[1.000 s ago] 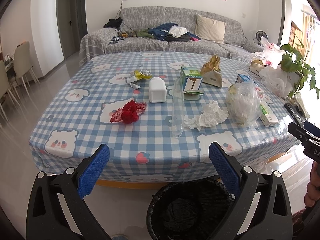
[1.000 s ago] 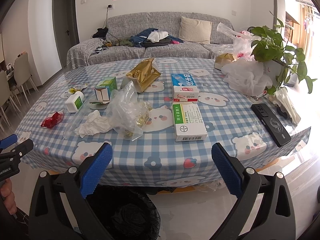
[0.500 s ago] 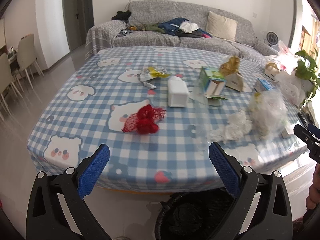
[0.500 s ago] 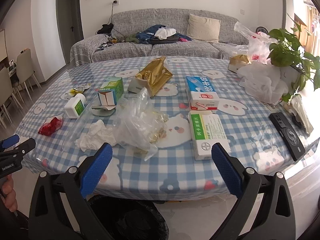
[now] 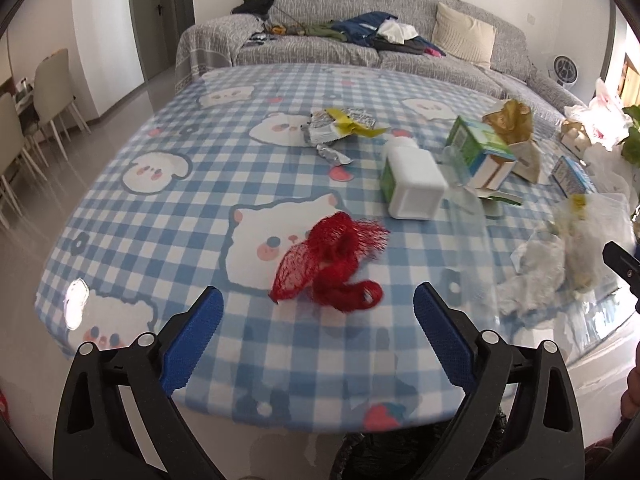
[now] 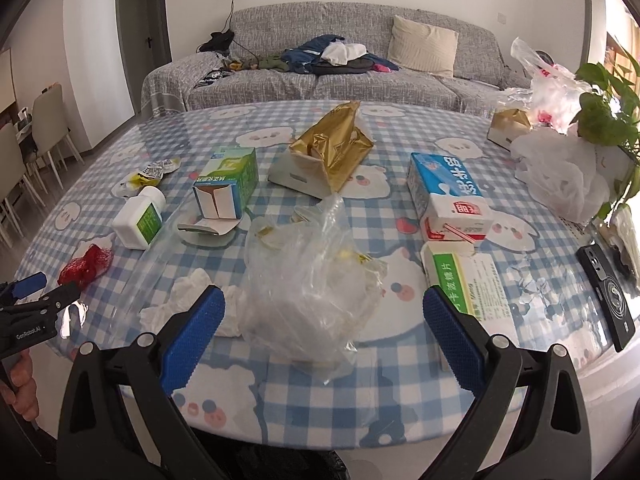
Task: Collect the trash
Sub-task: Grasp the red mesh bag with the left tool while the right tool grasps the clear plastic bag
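Trash items lie scattered on the blue-and-white checked tablecloth w/ bear print [image 5: 168, 216]; none is collected yet.

Change vs. 1.0 s ago:
- Left gripper [image 5: 316, 328] has advanced over the table edge. The crumpled red plastic mesh net [image 5: 332, 264], formerly mid-table, now sits just ahead of the fingertips at 12 o'clock, centred betw. them. Jaws are spread wide, nothing held.
- Right gripper [image 6: 324, 320] has closed in likewise. The crinkled clear plastic bag [image 6: 312, 288] now lies betw. its blue pads at 12 o'clock. Jaws wide apart, nothing held.
- The black-lined bin, plainly seen below the table edge 1.0 s ago, is now only a dark sliver at 6 o'clock in both views.

Other items, right wrist view: crumpled white tissue [image 6: 188, 300] at 10 o'clock, just beside the bag; white plastic bottle w/ green label [image 6: 140, 220] lying on its side at 10 o'clock; open green-and-white carton [image 6: 226, 184] at 11 o'clock.

Assessment: both tools appear lined up for a first pick, left on net, right on bag. Approx. 0 % done. Both targets are light and limp; expect the pads to need a full close. Bag may drag the tissue along.
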Tool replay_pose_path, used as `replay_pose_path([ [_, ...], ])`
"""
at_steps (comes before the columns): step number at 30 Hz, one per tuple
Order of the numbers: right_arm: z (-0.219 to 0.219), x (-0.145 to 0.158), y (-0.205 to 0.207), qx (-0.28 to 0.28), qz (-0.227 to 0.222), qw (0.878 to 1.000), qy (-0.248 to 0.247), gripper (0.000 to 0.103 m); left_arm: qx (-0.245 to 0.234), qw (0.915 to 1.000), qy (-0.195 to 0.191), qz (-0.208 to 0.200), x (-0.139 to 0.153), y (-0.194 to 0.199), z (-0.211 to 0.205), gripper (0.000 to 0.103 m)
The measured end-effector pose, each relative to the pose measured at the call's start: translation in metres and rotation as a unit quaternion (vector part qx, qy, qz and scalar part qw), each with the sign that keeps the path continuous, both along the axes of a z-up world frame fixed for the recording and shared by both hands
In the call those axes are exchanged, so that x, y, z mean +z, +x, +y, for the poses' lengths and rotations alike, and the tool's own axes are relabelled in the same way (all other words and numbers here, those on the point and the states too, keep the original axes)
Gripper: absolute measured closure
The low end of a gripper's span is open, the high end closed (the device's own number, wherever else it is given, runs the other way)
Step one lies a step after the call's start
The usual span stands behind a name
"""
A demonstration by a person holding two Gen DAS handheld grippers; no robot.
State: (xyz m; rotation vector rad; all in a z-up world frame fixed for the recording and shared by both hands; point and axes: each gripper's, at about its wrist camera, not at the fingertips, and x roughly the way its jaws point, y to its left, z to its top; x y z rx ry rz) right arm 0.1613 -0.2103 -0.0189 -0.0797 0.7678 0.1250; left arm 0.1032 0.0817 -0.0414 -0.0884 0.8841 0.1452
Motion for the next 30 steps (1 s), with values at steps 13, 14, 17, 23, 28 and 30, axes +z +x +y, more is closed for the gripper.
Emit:
replay_pose_path([
  [13,0.004,-0.013,0.031,-0.008,0.03,1.0,0.003,0.016,-0.008,0.9992,-0.007,0.038,-0.019,0.038,0.006,0.033],
  [14,0.003,-0.015,0.032,-0.01,0.033,0.999,0.004,0.018,-0.009,0.9992,-0.004,0.038,-0.018,0.039,0.006,0.034],
  [17,0.002,-0.018,0.036,-0.012,0.039,0.999,0.006,0.024,-0.012,0.9991,0.002,0.04,-0.019,0.042,0.004,0.041],
  [23,0.0,-0.019,0.038,-0.018,0.044,0.999,0.014,0.034,-0.01,0.9985,0.016,0.052,-0.018,0.051,0.001,0.056],
  [28,-0.004,-0.019,0.039,-0.023,0.047,0.998,0.017,0.044,-0.005,0.9985,0.013,0.053,-0.017,0.051,0.004,0.078],
  [30,-0.005,-0.019,0.039,-0.024,0.047,0.998,0.018,0.047,-0.003,0.9985,0.012,0.053,-0.017,0.048,0.005,0.083],
])
